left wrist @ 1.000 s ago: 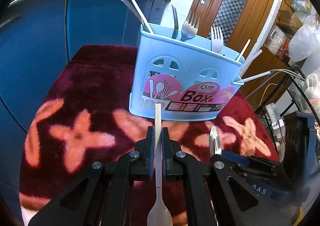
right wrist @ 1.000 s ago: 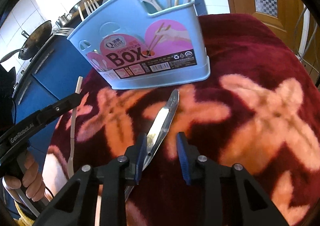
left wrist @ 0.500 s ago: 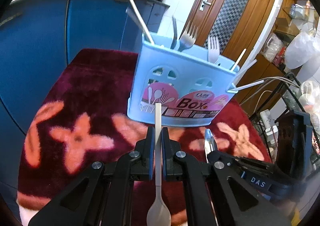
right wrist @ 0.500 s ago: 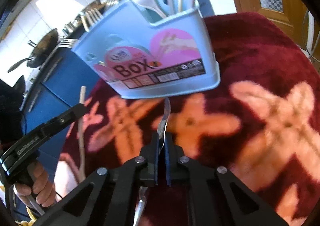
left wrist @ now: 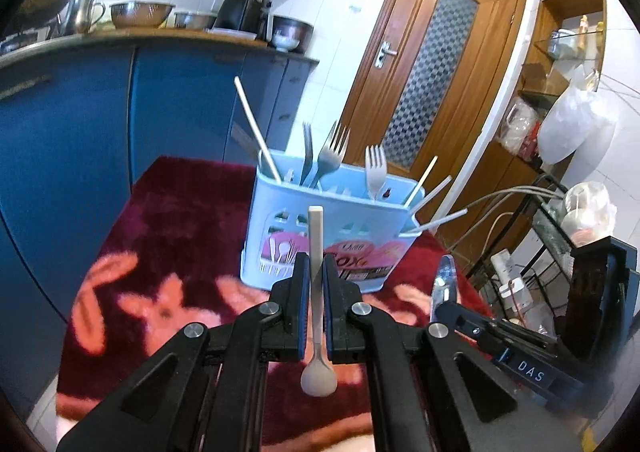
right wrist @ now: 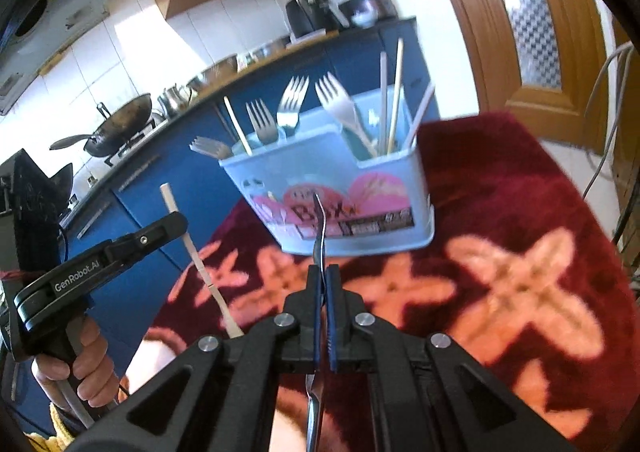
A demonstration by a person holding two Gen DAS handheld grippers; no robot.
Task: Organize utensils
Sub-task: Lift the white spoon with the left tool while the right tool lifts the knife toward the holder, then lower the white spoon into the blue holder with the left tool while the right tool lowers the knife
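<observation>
Left hand-held gripper [left wrist: 316, 284]: clamped on white plastic spoon [left wrist: 315, 252]; handle end projecting toward 12 o'clock beyond the pads, bowl trailing at 6 o'clock behind them.
Right hand-held gripper [right wrist: 322, 286]: clamped on metal utensil [right wrist: 320, 228], thin and seen edge-on, type not discernible; tip toward 12 o'clock, remainder running back to 6 o'clock between the arms.
Light blue utensil box [left wrist: 332, 244]: upright on desk under dark red floral cloth [left wrist: 168, 219]; at 12 o'clock ahead of both held items, apart from them.
Contents of box: metal forks [right wrist: 294, 107], white plastic fork [left wrist: 376, 167], chopsticks and pale sticks [right wrist: 390, 99], all standing upright or leaning.
Person's hand [right wrist: 78, 368]: at 8 o'clock in right wrist view, wrapped around left tool's handle.
</observation>
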